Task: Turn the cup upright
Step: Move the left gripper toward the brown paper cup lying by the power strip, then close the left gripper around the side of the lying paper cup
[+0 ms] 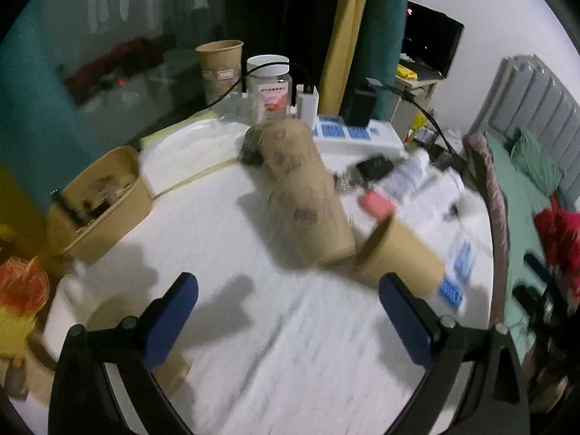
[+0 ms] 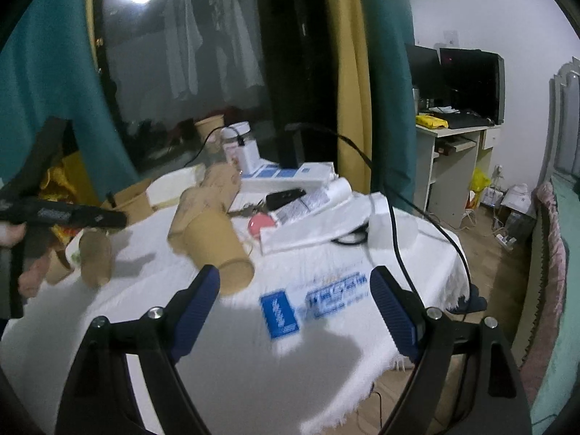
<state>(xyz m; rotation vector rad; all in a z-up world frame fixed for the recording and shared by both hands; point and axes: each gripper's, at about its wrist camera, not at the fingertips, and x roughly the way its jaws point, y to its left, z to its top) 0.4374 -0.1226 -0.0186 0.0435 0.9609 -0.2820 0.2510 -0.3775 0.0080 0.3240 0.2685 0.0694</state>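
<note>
Left wrist view: left hand-held gripper (image 1: 288,291) gapes wide, holding nothing. Ahead of its right finger the cup (image 1: 402,253) lies on its side on the white-clothed counter (image 1: 275,344), touching a lying stack of cups (image 1: 308,195). One tan tub (image 1: 98,203) far left holds dark clutter, contents unclear. One upright paper cup (image 1: 220,67) and one jar (image 1: 269,85) stand at the back.

Right wrist view: right hand-held gripper (image 2: 295,284) also spread apart, empty; cup (image 2: 217,250) just beyond its left finger. Only here: one computer desk (image 2: 453,159).
</note>
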